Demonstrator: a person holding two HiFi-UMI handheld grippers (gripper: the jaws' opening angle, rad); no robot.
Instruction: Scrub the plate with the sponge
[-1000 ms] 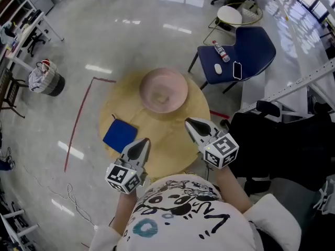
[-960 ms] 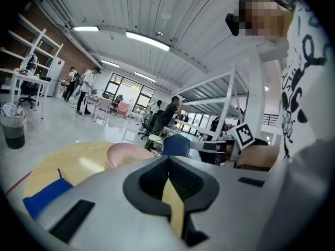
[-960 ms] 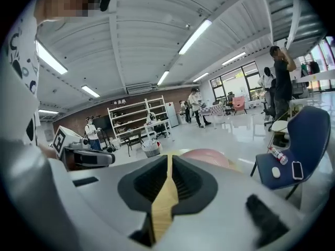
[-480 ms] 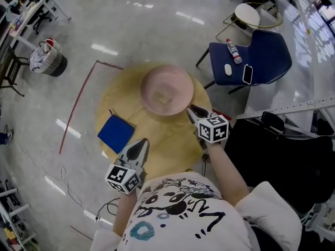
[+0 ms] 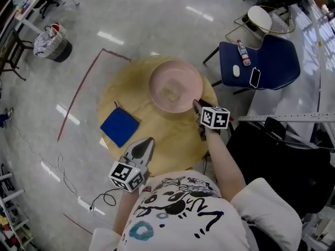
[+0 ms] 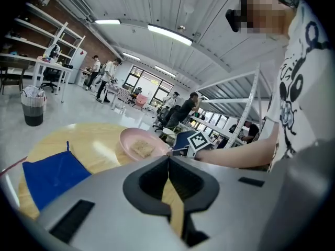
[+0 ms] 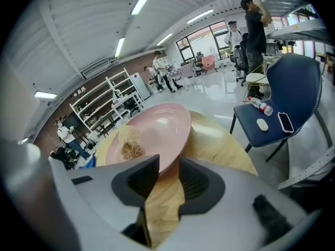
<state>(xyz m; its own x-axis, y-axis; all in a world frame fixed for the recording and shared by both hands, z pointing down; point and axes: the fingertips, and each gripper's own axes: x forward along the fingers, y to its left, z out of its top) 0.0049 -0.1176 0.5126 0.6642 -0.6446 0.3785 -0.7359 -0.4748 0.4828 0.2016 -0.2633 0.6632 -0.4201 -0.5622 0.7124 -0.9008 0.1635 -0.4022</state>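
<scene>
Since the pink plate (image 5: 184, 71) is hard and smooth, it is likely slippery. It could slide or tip if it gets pushed at one edge, and it might break if it fell off the round wooden table (image 5: 166, 136). It sits on the far part of the table, and the sponge (image 5: 170, 94), a small tan block, lies inside it near the middle. The sponge looks soft and light, so I think it will squash when pinched. The best place to hold it is across its two sides, low down so it does not pop out. The right gripper (image 5: 197, 107) is at the near edge of the plate. Its fingers have just been opening and now stand wide apart. The rim of the plate shows in the gap between them, but the pads do not seem to press on it. A good hold there would be on the rim, to keep the plate from sliding. The left gripper (image 5: 148, 141) hangs over the near side of the table, well apart from the plate, and its fingers are pressed together with nothing in them. A blue cloth (image 5: 120, 126) lies flat on the table to the left of the plate.
</scene>
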